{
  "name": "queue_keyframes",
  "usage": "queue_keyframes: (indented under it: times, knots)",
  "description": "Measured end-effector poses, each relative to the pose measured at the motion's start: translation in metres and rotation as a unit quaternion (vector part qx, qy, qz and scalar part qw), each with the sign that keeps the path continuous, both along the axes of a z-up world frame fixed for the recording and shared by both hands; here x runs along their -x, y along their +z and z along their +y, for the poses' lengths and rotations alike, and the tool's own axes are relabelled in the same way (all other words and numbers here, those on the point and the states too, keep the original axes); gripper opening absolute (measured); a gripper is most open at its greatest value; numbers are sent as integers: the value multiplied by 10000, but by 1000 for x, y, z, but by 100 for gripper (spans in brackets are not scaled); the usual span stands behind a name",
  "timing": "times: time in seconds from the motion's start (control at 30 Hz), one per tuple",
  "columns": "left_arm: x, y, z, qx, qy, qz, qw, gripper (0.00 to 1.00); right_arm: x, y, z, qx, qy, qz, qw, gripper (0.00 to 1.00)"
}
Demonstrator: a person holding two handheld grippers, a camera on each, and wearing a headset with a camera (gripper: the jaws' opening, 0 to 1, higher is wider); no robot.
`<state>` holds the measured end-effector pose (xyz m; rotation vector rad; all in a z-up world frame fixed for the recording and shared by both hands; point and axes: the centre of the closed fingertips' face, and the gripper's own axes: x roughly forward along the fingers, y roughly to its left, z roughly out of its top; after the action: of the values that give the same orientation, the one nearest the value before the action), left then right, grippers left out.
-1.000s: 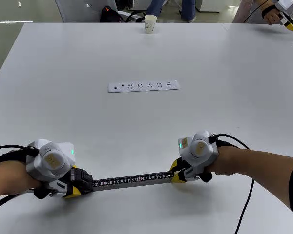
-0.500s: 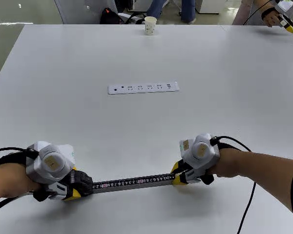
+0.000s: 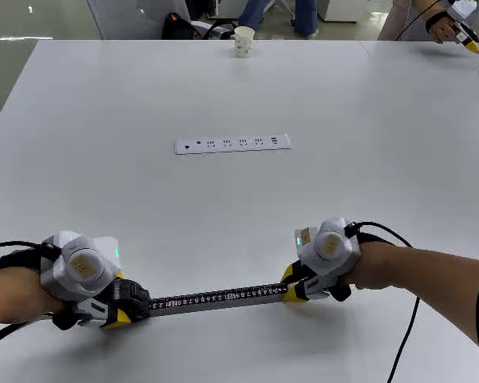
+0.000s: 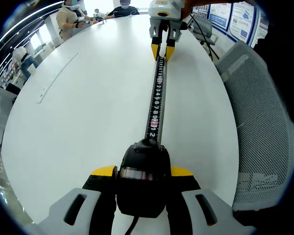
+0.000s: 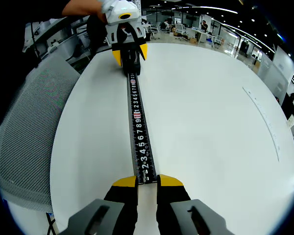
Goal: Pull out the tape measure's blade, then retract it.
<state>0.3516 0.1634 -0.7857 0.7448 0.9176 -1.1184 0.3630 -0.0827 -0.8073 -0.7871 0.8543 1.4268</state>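
Case: tape measure case sits low over the counter near its front edge, clamped in the left tongs. Anchoring it there lets the blade pay out.
Blade: blade runs straight and flat just above the counter, from the case to the right tongs, numbers up.
Left tongs: closed on the case sides, yellow tips touching it.
Right tongs: nearly together, pinching the blade's free end.
Hold logic: opposed grips likely stop the spring snatching the blade back.
Stage: looks pulled out; retract not yet done.
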Motion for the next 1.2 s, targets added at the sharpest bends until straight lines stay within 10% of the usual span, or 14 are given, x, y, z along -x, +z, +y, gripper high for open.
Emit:
queue_keyframes:
  times: [1.2]
  knots:
    - [2,13,1,10,37,177,9998,36,1,0,0,507,717,-336,9956,13]
